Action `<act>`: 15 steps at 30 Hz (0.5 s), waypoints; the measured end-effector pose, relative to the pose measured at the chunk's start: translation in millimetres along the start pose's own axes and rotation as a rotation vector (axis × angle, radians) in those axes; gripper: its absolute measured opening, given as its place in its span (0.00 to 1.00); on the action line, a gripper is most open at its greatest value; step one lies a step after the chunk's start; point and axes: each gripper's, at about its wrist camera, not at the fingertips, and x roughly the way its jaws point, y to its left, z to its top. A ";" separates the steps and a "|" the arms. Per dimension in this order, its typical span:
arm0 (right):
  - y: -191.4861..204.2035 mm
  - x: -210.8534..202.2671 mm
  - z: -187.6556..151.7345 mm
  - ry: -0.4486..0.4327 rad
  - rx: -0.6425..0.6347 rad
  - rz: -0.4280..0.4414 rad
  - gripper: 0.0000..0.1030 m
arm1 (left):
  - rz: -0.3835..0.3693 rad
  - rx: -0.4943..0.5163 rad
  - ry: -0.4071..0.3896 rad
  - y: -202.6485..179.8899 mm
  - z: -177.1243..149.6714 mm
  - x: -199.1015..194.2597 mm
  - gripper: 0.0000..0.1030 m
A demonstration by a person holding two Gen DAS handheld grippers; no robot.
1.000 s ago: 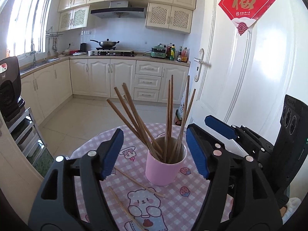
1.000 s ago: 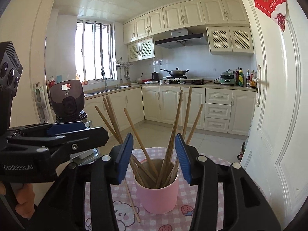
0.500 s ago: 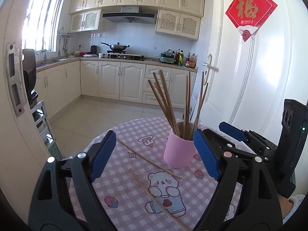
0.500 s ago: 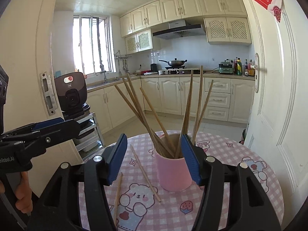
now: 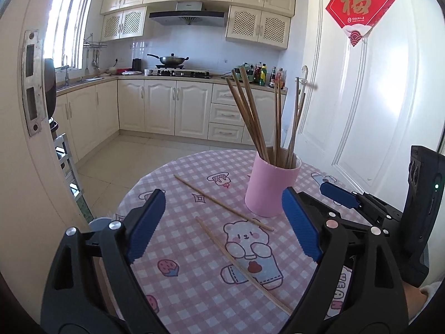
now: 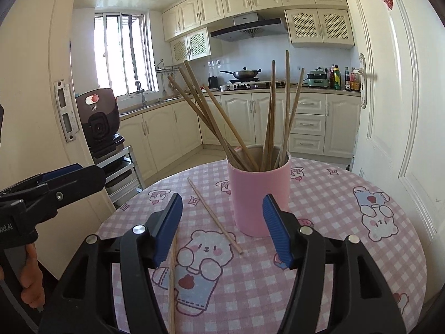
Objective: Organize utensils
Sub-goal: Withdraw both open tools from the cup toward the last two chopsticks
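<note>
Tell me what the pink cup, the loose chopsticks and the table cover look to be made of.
Pink cup: likely matte plastic or ceramic; smooth, even colour, no glare.
Loose chopsticks: probably bamboo or wood; pale brown, unvarnished, dull.
Table cover: looks like printed cloth or vinyl; flat checks, cartoon prints.

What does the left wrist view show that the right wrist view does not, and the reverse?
Only the left wrist view shows the whole red door decoration. Only the right wrist view shows the dark appliance on the rack. Both show the pink cup of chopsticks, two loose chopsticks on the checked tablecloth, and the wok.
</note>
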 end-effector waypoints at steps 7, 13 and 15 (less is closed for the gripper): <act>-3.7 0.4 -7.0 0.036 0.000 -0.004 0.57 | 0.014 -0.015 0.045 -1.0 -10.1 10.2 0.82; -9.3 0.1 -14.9 0.071 -0.002 0.003 0.57 | 0.014 -0.061 0.085 5.7 -15.9 15.4 0.82; -11.7 0.3 -17.8 0.086 0.000 0.002 0.57 | -0.016 -0.105 0.120 11.3 -16.9 20.1 0.82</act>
